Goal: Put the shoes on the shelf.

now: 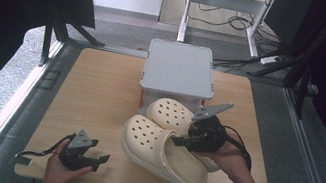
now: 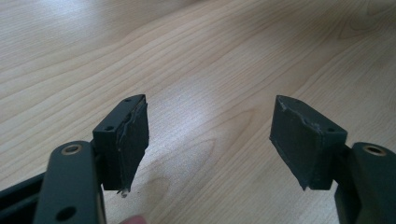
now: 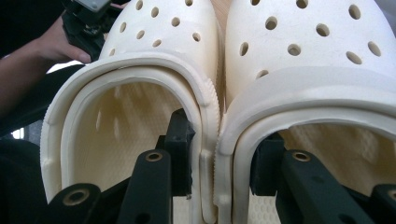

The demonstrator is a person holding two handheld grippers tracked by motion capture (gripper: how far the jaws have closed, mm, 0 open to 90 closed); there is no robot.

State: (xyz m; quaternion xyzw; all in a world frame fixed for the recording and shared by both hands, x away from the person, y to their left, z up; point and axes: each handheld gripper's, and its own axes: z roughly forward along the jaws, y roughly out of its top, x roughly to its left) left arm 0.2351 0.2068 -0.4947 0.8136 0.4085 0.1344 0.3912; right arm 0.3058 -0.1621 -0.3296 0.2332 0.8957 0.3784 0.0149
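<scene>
Two cream perforated foam clogs (image 1: 166, 145) lay side by side at lower centre of the high view, just before a grey lidded plastic box (image 1: 179, 69) on the pale wooden table (image 1: 94, 94). Pinched together by the right gripper (image 3: 219, 172), one jaw inside each shoe on their touching inner walls, seemingly to lift both as one. Left gripper (image 2: 210, 135) held at lower left, jaws wide apart over bare wood, gripping nothing.
</scene>
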